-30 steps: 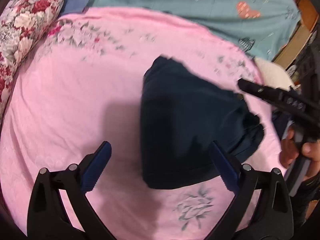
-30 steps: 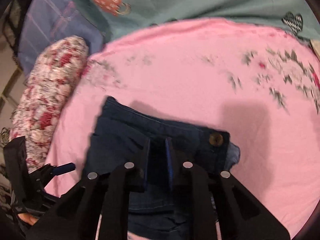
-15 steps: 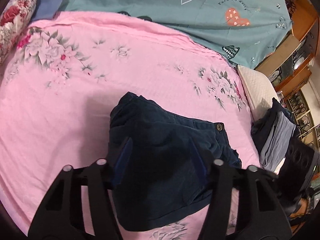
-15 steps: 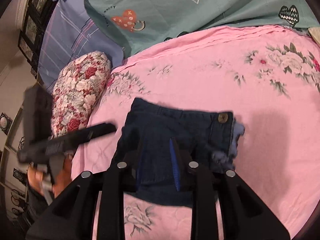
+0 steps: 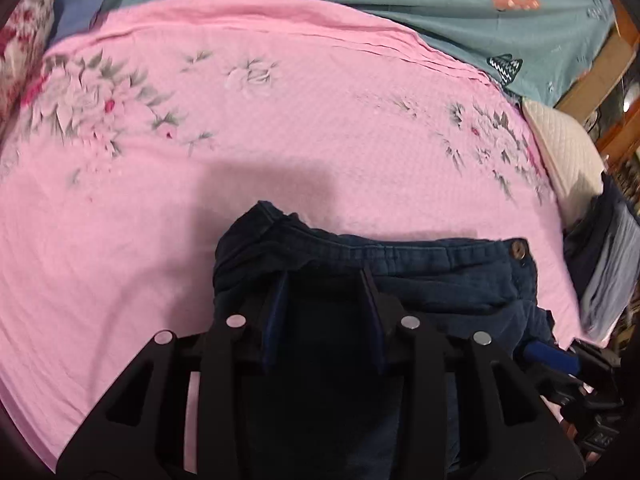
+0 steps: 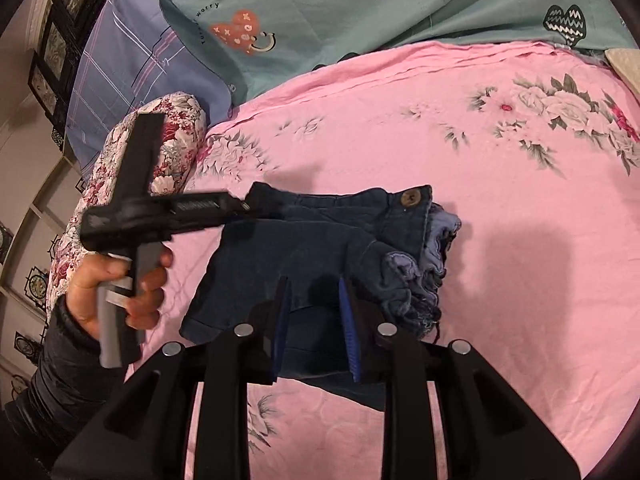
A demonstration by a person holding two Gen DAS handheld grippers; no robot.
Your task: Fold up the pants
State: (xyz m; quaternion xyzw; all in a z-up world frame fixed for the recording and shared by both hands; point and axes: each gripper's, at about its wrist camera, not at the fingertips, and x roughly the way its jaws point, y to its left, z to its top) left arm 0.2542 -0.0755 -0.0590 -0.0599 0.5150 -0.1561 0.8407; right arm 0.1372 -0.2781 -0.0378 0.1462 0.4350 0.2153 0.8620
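Note:
Dark blue denim pants (image 6: 320, 240) lie folded into a small bundle on the pink floral bedspread (image 6: 500, 260), waistband button at the far right. In the left wrist view the pants (image 5: 420, 280) fill the lower middle. My left gripper (image 5: 326, 280) hovers just over the bundle with its jaws partly apart and nothing between them; it also shows from the side in the right wrist view (image 6: 248, 206), over the bundle's left end. My right gripper (image 6: 314, 284) sits over the near edge of the pants, jaws a little apart and empty.
A floral bolster pillow (image 6: 132, 168) lies left of the pants. A teal quilt (image 6: 360, 4) and a blue plaid pillow (image 6: 132, 68) lie at the back. A white cushion (image 5: 568, 152) and a stack of folded clothes (image 5: 608, 264) sit at the right edge.
My left gripper narrowed from wide open and moved down close over the pants. My right gripper pulled back and opened slightly; the bundle stays folded on the bed.

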